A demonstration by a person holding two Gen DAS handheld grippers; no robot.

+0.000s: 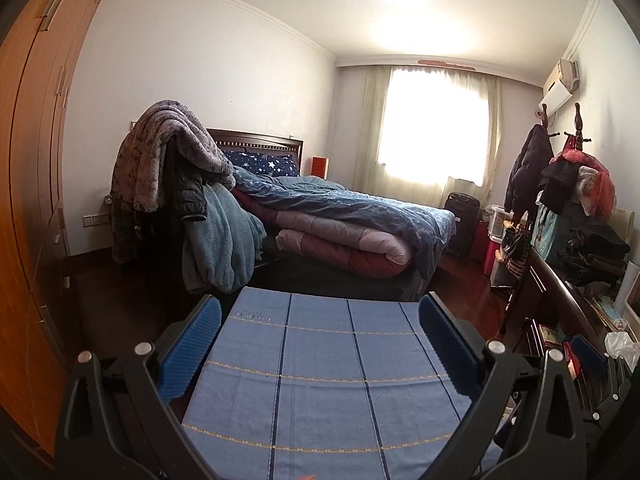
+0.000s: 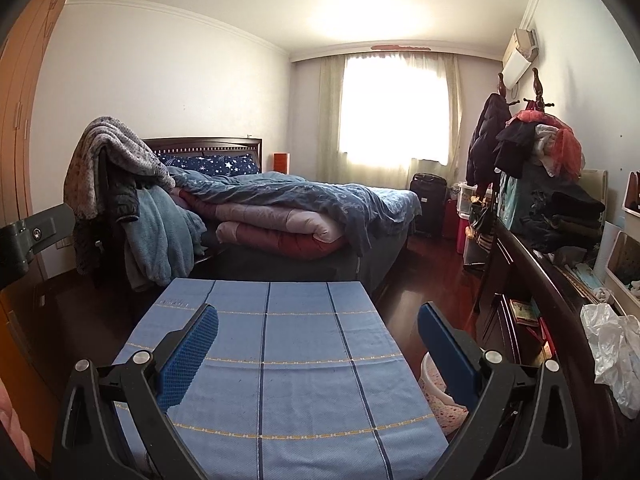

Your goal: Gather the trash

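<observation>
Nearest, the left gripper (image 1: 320, 320) hangs over a table covered by a blue checked cloth (image 1: 320, 380), its jaws spread wide with nothing between the blue pads. The right gripper (image 2: 318, 326) is held over the same cloth (image 2: 280, 360) toward its right edge, jaws likewise wide and holding nothing. Just off the table's right edge, low beside the right gripper's right finger, the rim of a pale bin (image 2: 430, 376) with a patterned liner shows. To the right, a crumpled white plastic bag (image 2: 612, 352) lies on the near end of a dark wooden sideboard (image 2: 532, 276); in the left wrist view it shows at the right edge (image 1: 622, 346). Beyond the table's far edge stands a bed (image 2: 312, 204) with heaped quilts and blankets. Farther right, a coat rack (image 2: 536, 136) is loaded with clothes. At the far wall, a curtained window (image 2: 394, 116) glows bright.
</observation>
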